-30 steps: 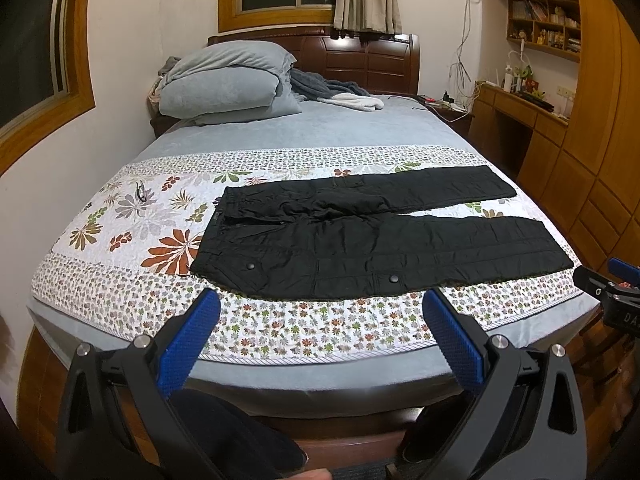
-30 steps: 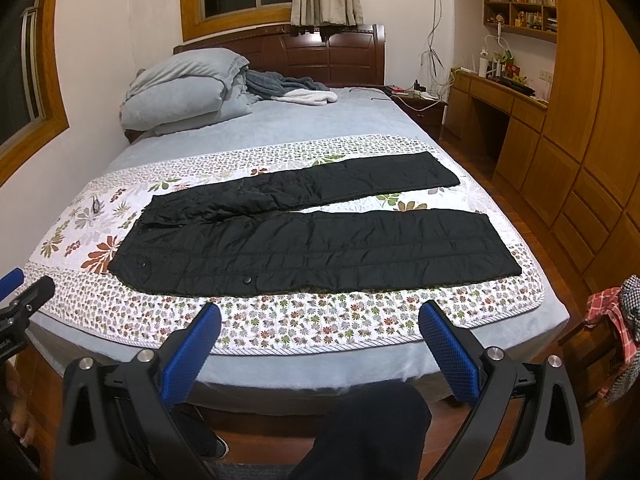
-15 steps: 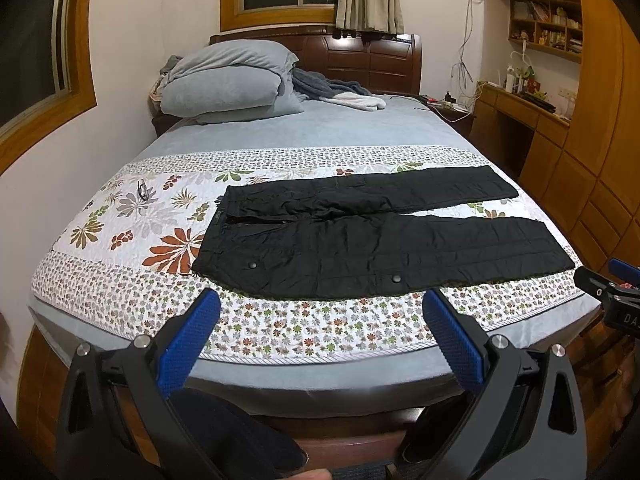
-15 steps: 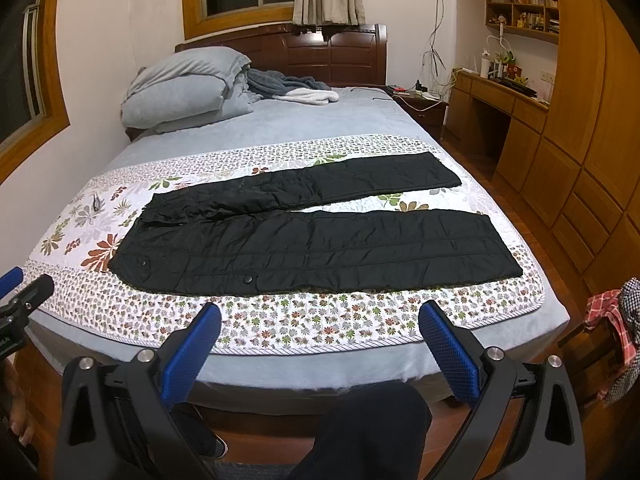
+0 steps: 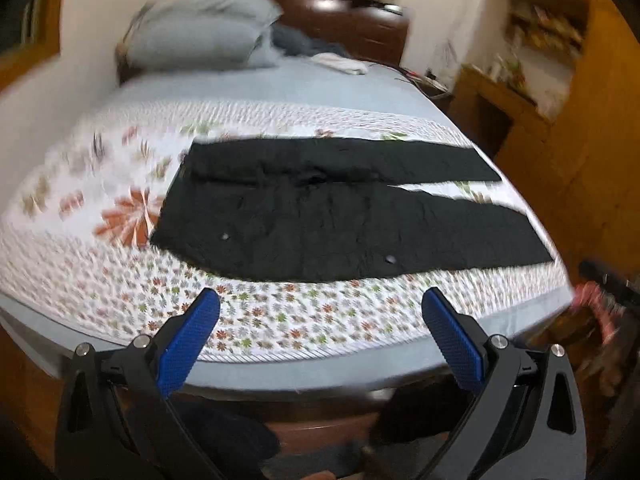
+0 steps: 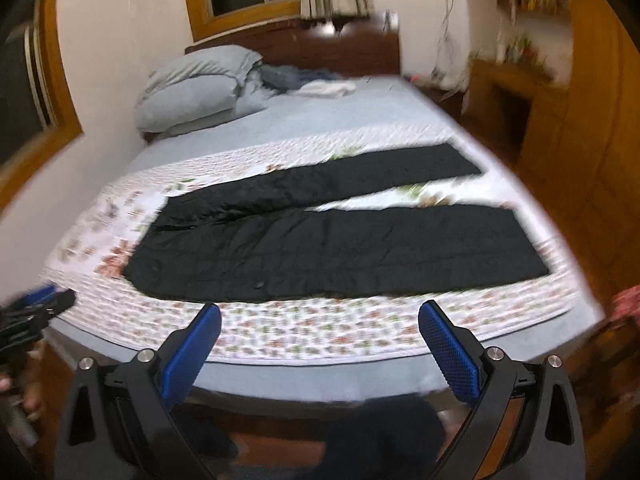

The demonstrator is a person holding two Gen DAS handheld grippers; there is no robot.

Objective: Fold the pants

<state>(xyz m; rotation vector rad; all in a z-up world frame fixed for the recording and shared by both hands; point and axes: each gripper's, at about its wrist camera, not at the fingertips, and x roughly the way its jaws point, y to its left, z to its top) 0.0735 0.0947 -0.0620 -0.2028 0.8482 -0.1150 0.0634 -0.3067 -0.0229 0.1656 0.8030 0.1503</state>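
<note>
Black pants (image 5: 340, 216) lie flat across the floral bedspread (image 5: 280, 316), waist at the left, both legs spread apart toward the right; they also show in the right wrist view (image 6: 340, 248). My left gripper (image 5: 320, 312) is open and empty, held over the bed's near edge in front of the waist half. My right gripper (image 6: 320, 320) is open and empty, over the near edge in front of the near leg. The left gripper also shows at the left edge of the right wrist view (image 6: 36, 304). Both views are motion-blurred.
Grey pillows (image 6: 196, 84) and loose clothes (image 5: 340, 62) lie at the head of the bed by a dark wooden headboard (image 5: 352, 24). A wooden desk and cabinets (image 6: 520, 92) stand along the right wall. A red checked cloth (image 6: 628, 304) hangs at the right.
Both grippers have moved forward toward the bed and tilted; the pants look larger and nearer. Both stay open. The pants have not moved.
</note>
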